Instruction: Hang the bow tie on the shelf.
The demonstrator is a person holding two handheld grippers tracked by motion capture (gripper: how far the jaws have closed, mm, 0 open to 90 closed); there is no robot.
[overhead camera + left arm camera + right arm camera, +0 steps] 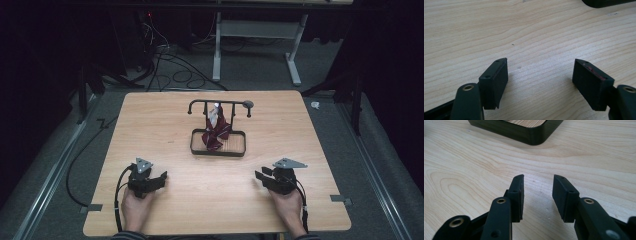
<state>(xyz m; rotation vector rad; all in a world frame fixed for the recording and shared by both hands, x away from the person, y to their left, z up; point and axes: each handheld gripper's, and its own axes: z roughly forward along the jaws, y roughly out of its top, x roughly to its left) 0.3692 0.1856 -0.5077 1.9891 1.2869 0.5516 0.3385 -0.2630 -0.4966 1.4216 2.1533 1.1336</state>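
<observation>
Both grippers are parked low near the front edge of the tabletop, one toward each front corner, and neither is gripping anything. The left gripper has its jaws spread wide; in the left gripper view there's just bare wood grain between them. The right gripper is open too, but with a narrower gap, and in its own view nothing sits between the jaws either.

The thing they'd be going for is the dark red cloth, which is draped from the black rack and hangs down into the shallow black tray under it, roughly mid-table, a bit toward the back edge. Looks like the rack is there to keep the cloth hanging up where jaws can get at it instead of flat on the wood. A corner of that tray shows at the top of the right gripper view, so that one's already aimed at it.

My read: this is a ready pose, both hands well apart from the cloth and open so either can reach in and pinch.
</observation>
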